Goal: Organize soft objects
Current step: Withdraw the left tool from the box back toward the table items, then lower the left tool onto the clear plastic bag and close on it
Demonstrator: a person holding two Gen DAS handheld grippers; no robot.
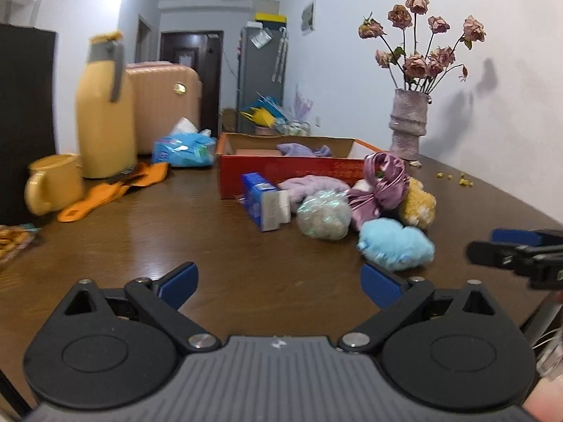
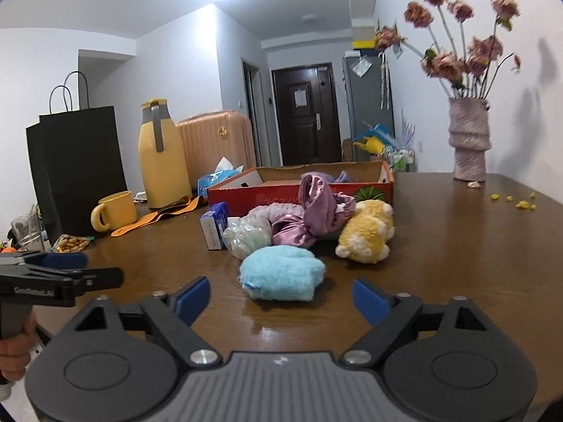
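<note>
A pile of soft things lies on the brown table in front of a red cardboard box point(image 2: 281, 195) point(image 1: 281, 176): a fluffy light-blue plush point(image 2: 281, 276) point(image 1: 396, 244), a yellow plush toy point(image 2: 367, 234) point(image 1: 418, 204), a purple satin scrunchie point(image 2: 313, 216) point(image 1: 378, 186), a pale iridescent pouf point(image 2: 246, 237) point(image 1: 323, 219) and a lilac fuzzy piece point(image 1: 311, 184). A purple cloth point(image 1: 299, 149) lies inside the box. My right gripper point(image 2: 281, 300) is open, just short of the blue plush. My left gripper point(image 1: 279, 285) is open and empty, left of the pile.
A blue-and-white small carton point(image 1: 265, 202) stands left of the pile. A yellow mug point(image 1: 52, 183), yellow thermos point(image 1: 103, 112), orange strap point(image 1: 116, 188), tissue pack point(image 1: 183, 149) and black paper bag point(image 2: 75, 168) stand left. A vase of dried roses point(image 2: 469, 140) stands back right.
</note>
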